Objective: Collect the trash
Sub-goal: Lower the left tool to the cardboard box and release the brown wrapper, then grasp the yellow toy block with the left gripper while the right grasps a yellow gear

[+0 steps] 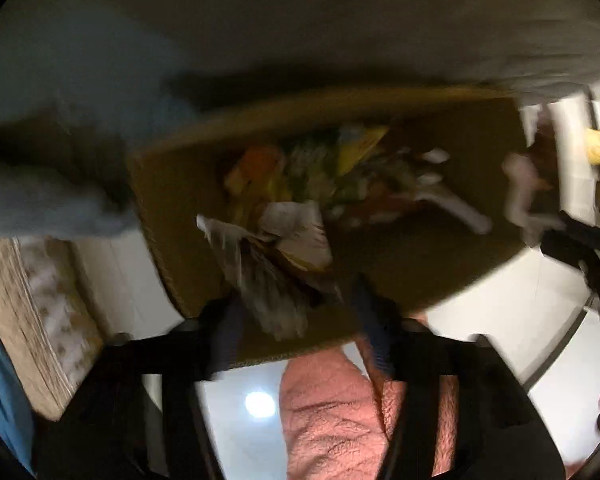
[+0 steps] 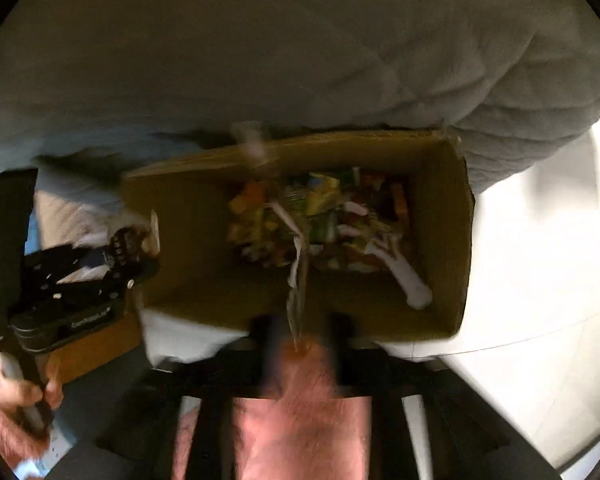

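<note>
Trash everywhere down in that cardboard box (image 2: pixel 440 240), a heap of bright wrappers (image 2: pixel 320 216) lying on the bottom beside a grey quilted bed cover (image 2: pixel 500 120). Both views are smeared with blur, so the detail is rough. The left gripper (image 1: pixel 296 320) points steeply down over the box's near wall, jaws spread, and a crumpled grey-white paper (image 1: pixel 268 256) sits just ahead of them; whether a pad touches it I can't tell, but it looks let go. Over on the right gripper (image 2: pixel 300 344), jaws likewise parted, a thin white strip (image 2: pixel 298 280) hangs between the fingers and the heap, seemingly loose in the air.

By my read this stuff is feather-light, soft and crushable: nothing fragile, nothing slippery beyond the glossy wrappers. Paper like this wants a pinch on a bunched fold, not a flat edge, which would slide out. The strip would flutter, so take it mid-length.
</note>
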`<state>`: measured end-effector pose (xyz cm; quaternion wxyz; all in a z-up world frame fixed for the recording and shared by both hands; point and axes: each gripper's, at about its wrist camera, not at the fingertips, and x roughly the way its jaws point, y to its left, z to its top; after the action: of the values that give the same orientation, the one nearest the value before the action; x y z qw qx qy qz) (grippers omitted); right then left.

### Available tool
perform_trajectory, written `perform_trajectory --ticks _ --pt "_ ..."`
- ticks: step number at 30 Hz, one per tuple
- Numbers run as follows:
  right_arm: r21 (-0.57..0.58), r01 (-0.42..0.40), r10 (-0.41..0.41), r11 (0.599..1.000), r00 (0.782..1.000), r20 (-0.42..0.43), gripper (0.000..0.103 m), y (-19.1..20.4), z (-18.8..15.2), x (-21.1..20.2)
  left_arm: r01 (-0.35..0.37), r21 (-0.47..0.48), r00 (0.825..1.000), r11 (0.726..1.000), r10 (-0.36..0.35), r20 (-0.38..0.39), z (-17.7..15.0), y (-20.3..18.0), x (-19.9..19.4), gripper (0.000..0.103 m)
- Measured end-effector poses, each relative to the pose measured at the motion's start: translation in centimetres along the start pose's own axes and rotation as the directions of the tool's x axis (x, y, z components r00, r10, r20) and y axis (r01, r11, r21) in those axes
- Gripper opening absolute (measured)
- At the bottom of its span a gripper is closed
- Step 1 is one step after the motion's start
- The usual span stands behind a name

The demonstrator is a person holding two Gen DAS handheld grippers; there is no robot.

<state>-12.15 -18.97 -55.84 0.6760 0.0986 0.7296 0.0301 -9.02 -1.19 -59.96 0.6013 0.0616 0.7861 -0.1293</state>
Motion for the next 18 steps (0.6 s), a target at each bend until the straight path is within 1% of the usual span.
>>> perform_trajectory --ticks 1,3,4,5,6,8,10,12,14,17,18 --pt "0.006 0.04 -0.04 0.999 0.999 0.002 0.089 -0.4 0.2 0.8 -0.001 -0.015 0.999 1.0 0.0 -0.039 0.3 0.4 1.0 0.082" --pt "0.009 0.042 -0.042 0.999 0.999 -0.018 0.086 -0.6 0.6 1.8 -0.002 -0.043 0.995 0.999 -0.003 -0.1 0.6 1.0 3.0 0.083" --pt "0.015 0.049 -0.048 0.999 0.998 -0.033 0.086 -0.8 0.7 2.2 -0.012 -0.044 0.994 0.999 0.007 -0.107 0.5 1.3 3.3 0.084" --pt "0.021 0.049 -0.048 0.999 0.998 -0.035 0.086 -0.9 0.7 2.3 -0.03 -0.044 0.993 0.999 0.025 -0.114 0.2 1.2 3.6 0.088" --pt "0.024 0.044 -0.043 0.999 0.998 -0.035 0.086 -1.0 0.7 2.2 -0.043 -0.046 0.992 0.998 0.038 -0.118 0.0 1.3 3.7 0.09" --pt "0.031 0.045 -0.044 0.999 0.998 -0.038 0.087 -1.0 0.7 1.8 -0.04 -0.05 0.992 0.998 0.034 -0.123 -0.3 1.5 3.8 0.09" --pt "0.036 0.041 -0.039 0.999 0.998 -0.044 0.088 -1.1 0.7 1.3 -0.021 -0.063 0.992 0.998 0.013 -0.127 -0.9 2.0 3.5 0.09" --pt "0.032 0.043 -0.041 0.999 0.998 -0.04 0.088 -0.9 0.9 0.6 -0.017 -0.065 0.993 0.998 0.009 -0.121 -1.2 1.9 2.6 0.09" --pt "0.021 0.044 -0.043 0.999 0.998 -0.034 0.088 -0.6 1.0 -0.2 -0.004 -0.065 0.993 0.998 -0.003 -0.116 -0.9 1.6 1.8 0.09" --pt "-0.001 0.029 -0.029 1.0 0.999 -0.021 0.088 0.2 0.5 -3.0 0.013 -0.044 0.995 0.999 -0.017 -0.101 -1.7 0.9 -0.8 0.09" --pt "-0.011 0.006 -0.006 1.0 1.0 -0.012 0.088 0.6 0.2 -4.7 0.022 -0.021 0.996 1.0 -0.024 -0.089 -2.4 0.6 -2.4 0.09"
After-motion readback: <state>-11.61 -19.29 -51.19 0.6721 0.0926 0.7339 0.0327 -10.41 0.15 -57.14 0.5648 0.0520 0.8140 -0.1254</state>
